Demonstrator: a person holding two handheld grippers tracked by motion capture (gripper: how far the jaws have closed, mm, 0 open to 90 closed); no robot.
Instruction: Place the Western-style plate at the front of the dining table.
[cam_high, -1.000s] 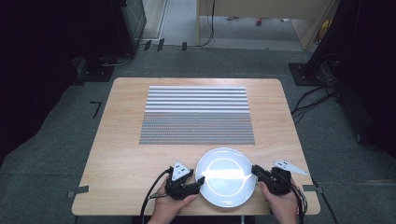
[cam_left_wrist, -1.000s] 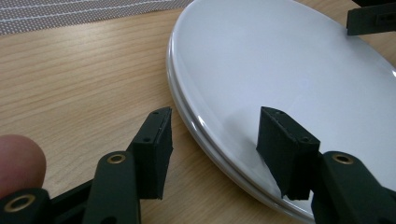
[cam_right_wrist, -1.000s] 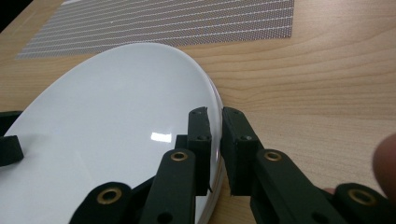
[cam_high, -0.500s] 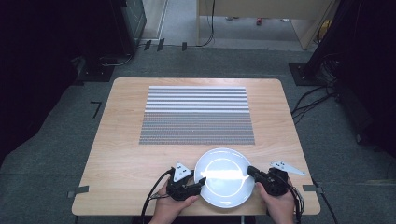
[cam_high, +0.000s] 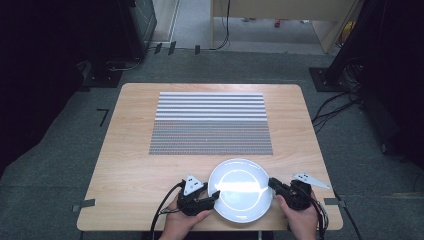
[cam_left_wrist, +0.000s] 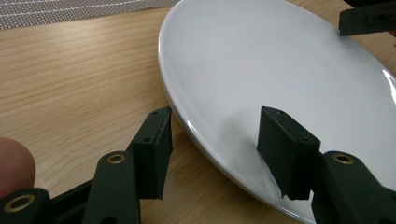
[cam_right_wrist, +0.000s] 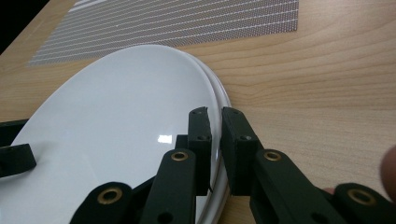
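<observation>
The left hand-held gripper (cam_left_wrist: 212, 154) stood at the left rim of the white plate (cam_high: 241, 189) with its jaws wide apart, one over the plate and one outside it over the wood, probably ready to bite this rim. The plate lay on the tabletop (cam_high: 125, 165) near its front edge, just in front of the striped mat (cam_high: 210, 122). At the right rim of the plate, the right hand-held gripper (cam_right_wrist: 215, 140) was narrow and pinched the rim between its jaws, seemingly so that both sides could lift together.

The white plate (cam_left_wrist: 280, 84) runs off the left gripper view's right and bottom edges. In the high view, both forearms are cut off at the bottom edge. The striped mat (cam_right_wrist: 177, 23) is cropped at the top of the right gripper view.
</observation>
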